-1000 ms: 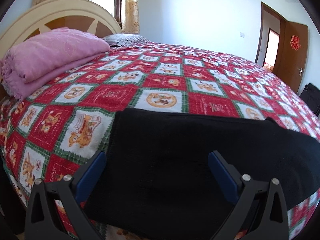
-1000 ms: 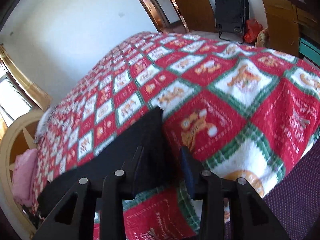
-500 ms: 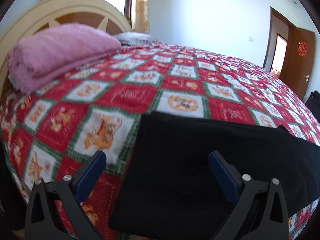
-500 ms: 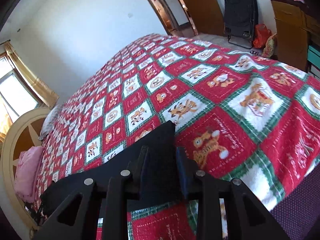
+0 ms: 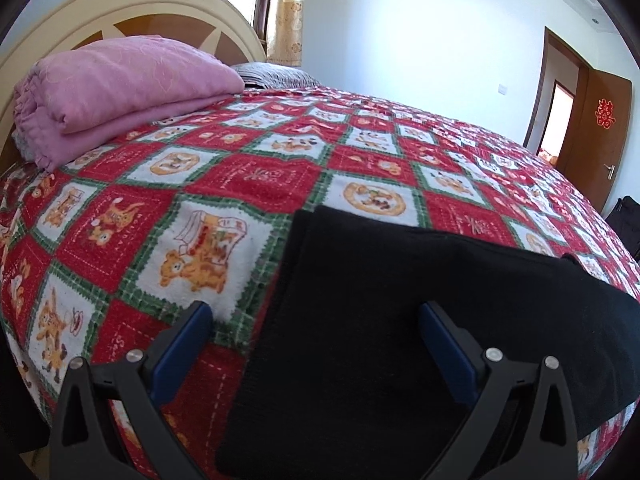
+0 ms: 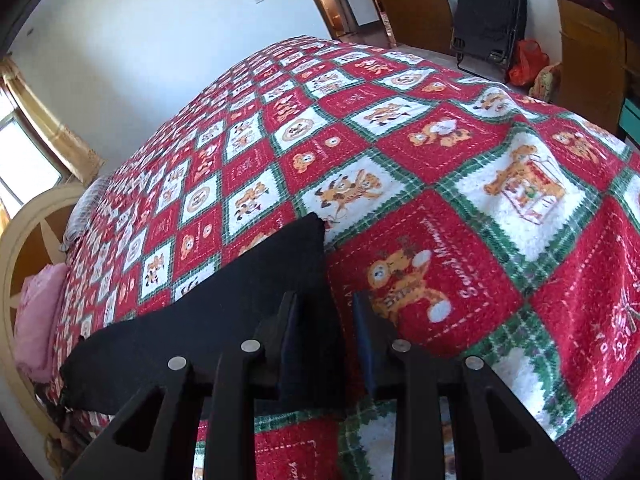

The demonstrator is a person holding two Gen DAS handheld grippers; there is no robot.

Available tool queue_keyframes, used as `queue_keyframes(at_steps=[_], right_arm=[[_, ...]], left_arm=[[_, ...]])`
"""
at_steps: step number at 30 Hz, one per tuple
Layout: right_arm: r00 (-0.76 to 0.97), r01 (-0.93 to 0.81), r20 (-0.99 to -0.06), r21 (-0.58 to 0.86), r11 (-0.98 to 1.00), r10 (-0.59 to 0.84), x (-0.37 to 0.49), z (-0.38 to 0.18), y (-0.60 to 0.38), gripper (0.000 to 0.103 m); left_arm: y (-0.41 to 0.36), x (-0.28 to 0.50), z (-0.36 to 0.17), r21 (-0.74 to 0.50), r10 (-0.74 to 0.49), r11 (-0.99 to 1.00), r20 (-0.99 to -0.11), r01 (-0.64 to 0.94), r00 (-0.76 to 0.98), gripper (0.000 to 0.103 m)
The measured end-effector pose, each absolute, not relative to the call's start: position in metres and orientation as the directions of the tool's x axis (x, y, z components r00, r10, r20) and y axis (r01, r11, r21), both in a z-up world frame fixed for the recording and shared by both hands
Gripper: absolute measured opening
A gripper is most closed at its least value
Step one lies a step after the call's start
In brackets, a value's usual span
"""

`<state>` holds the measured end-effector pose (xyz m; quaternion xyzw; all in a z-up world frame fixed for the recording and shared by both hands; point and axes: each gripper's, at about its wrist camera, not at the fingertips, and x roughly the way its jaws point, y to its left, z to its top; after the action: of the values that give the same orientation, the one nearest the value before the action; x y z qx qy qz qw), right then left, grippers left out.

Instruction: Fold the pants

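Pants (image 5: 400, 320): black cloth, matt, fine knit-like texture. Bedspread (image 5: 256, 184): fleecy printed cloth, fuzzy nap, matt. Folded blanket (image 5: 120, 84): pink cloth, soft, faint embossed pattern. Headboard (image 5: 132, 12): cream painted frame, glossy brown wood panels. Left claw (image 5: 316, 320): black matt plastic, blue smooth pads, shiny metal screw heads. Right claw (image 6: 324, 308): same black matt plastic. Door (image 5: 596, 132): brown wood, slight sheen.

There are one pair of black pants (image 5: 400, 320), one red patchwork blanket (image 5: 256, 176) on the bed, one folded pink quilt (image 5: 120, 84), one striped pillow (image 5: 272, 74), one headboard (image 5: 132, 12), two grippers (image 5: 316, 320) (image 6: 325, 308), and one black folding chair (image 6: 488, 20).
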<state>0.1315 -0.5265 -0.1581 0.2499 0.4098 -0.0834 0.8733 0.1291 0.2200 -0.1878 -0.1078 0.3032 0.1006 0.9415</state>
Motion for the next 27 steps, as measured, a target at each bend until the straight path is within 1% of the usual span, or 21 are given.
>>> queue_keyframes(at_steps=[1, 5, 7, 11, 12, 15, 20, 27], right_arm=[[0.65, 0.332, -0.757, 0.369, 0.868, 0.073, 0.134, -0.159, -0.523, 0.029], [0.641, 0.338, -0.767, 0.325, 0.883, 0.037, 0.142, -0.166, -0.517, 0.028], [0.655, 0.343, -0.755, 0.35, 0.872, 0.046, 0.14, -0.165, -0.52, 0.027], [0.697, 0.338, -0.712, 0.428, 0.838, 0.083, 0.129, -0.163, -0.528, 0.019], [0.701, 0.339, -0.708, 0.438, 0.832, 0.087, 0.127, -0.163, -0.53, 0.016], [0.709, 0.341, -0.701, 0.44, 0.831, 0.079, 0.124, -0.162, -0.528, 0.013], [0.735, 0.334, -0.677, 0.403, 0.852, 0.032, 0.122, -0.147, -0.513, 0.011], [0.777, 0.284, -0.629, 0.367, 0.886, 0.011, 0.12, -0.123, -0.486, 0.011]], left_arm=[[0.221, 0.128, -0.189, -0.149, 0.119, 0.956, -0.588, -0.252, 0.8, 0.103], [0.222, 0.127, -0.19, -0.156, 0.117, 0.955, -0.578, -0.251, 0.807, 0.103], [0.222, 0.127, -0.189, -0.158, 0.118, 0.955, -0.574, -0.251, 0.81, 0.103], [0.222, 0.125, -0.19, -0.165, 0.113, 0.955, -0.567, -0.247, 0.816, 0.103], [0.223, 0.125, -0.19, -0.166, 0.11, 0.955, -0.569, -0.245, 0.815, 0.103], [0.223, 0.124, -0.186, -0.164, 0.109, 0.955, -0.586, -0.249, 0.803, 0.103], [0.222, 0.126, -0.186, -0.158, 0.11, 0.955, -0.599, -0.252, 0.793, 0.103], [0.221, 0.125, -0.189, -0.158, 0.116, 0.954, -0.59, -0.255, 0.799, 0.103]])
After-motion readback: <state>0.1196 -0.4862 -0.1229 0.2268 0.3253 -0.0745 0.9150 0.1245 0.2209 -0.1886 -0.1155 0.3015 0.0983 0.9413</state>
